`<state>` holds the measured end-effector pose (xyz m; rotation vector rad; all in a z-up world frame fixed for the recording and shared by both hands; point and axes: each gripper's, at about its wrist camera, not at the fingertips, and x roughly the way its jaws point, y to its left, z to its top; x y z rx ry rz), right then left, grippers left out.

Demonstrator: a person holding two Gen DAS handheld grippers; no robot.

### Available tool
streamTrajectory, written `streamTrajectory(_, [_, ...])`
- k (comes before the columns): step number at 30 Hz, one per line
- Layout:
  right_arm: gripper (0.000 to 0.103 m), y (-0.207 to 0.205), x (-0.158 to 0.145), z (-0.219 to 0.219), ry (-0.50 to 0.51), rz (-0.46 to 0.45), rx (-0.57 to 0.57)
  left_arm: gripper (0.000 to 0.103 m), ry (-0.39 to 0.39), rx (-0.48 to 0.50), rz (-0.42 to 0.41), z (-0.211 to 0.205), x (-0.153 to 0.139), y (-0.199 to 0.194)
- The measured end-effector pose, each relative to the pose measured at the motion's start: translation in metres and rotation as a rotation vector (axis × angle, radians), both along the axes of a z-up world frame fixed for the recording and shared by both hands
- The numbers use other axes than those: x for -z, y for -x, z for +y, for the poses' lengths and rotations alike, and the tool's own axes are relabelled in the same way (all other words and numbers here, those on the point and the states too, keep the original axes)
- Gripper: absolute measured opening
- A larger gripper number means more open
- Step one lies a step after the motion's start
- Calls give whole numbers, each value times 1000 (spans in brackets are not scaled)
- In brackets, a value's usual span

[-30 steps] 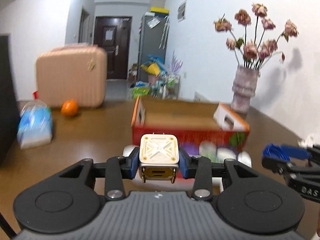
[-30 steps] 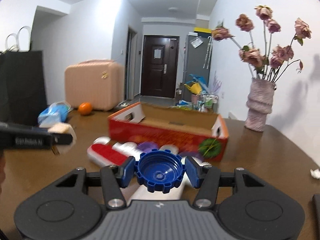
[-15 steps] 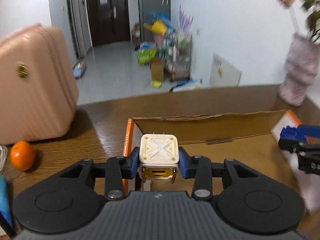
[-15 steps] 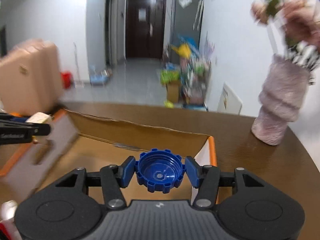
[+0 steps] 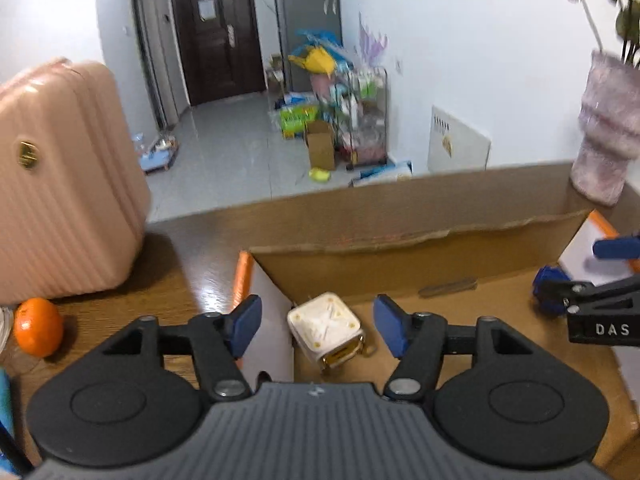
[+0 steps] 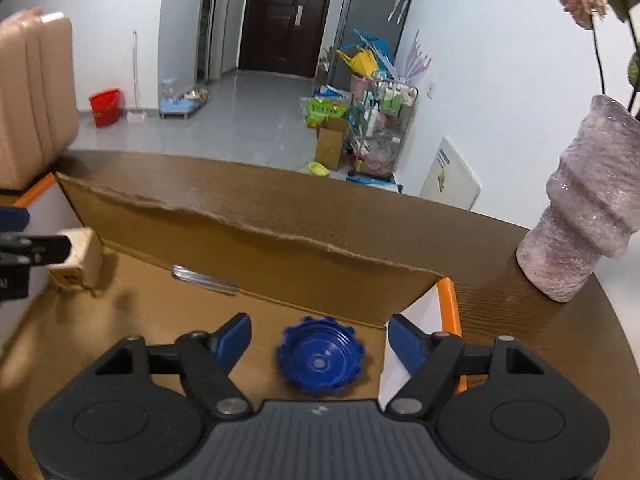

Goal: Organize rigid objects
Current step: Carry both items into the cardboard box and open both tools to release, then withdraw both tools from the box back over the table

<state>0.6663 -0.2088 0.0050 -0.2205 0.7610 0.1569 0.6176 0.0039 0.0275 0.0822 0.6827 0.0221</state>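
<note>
My left gripper (image 5: 318, 330) is open over the left end of the cardboard box (image 5: 400, 258). The white cube charger (image 5: 326, 330) lies tilted on the box floor between and below its fingers; it also shows in the right wrist view (image 6: 82, 258). My right gripper (image 6: 320, 342) is open over the right end of the box (image 6: 260, 240). The blue bottle cap (image 6: 318, 356) lies on the box floor between its fingers, free of them; it also shows in the left wrist view (image 5: 550, 282).
A pink suitcase (image 5: 60, 184) and an orange (image 5: 38, 326) sit on the brown table left of the box. A purple vase (image 6: 584, 224) with dried flowers stands to the right. The box has orange-edged end flaps (image 6: 448, 312).
Both grippers moved forward over the box and opened. The charger dropped from the left gripper and the blue cap from the right gripper onto the box floor.
</note>
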Motion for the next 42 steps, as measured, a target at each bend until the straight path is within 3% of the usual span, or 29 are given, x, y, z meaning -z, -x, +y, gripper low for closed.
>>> streamTrajectory(3, [76,32,-36,-7,-36,-54,-12,76,58,33,-77,7,-37,39])
streamTrajectory(8, [88,113,-97,-20,-26,-173,-33,86,76,54,-203,21,-100,137])
streamTrajectory(13, [90,205,-127,-40,-104,-247,-13,97,71,57,-310,38,-126,243])
streamTrajectory(18, [98,305,-117,-51,-189,-324,2,103,26,48,-428,52,-107,351])
streamTrajectory(24, [102,419,-71,-45,-275,-392,43,103,59,3,-453,65,-57,463])
streamTrajectory(28, [103,478,-33,-32,-326,-391,54,103,9,-11,-473,59,-27,518])
streamTrajectory(31, [103,513,-14,-28,-334,-414,24,103,6,-24,-495,53,-11,542])
streamTrajectory(35, [103,532,-6,-20,-225,-464,-21,103,-16,11,-437,39,5,537])
streamTrajectory(40, [103,530,-3,-20,-311,-473,-9,103,117,-20,-366,45,21,517])
streamTrajectory(42, [103,528,2,-20,-299,-463,-31,103,101,-17,-324,44,29,502])
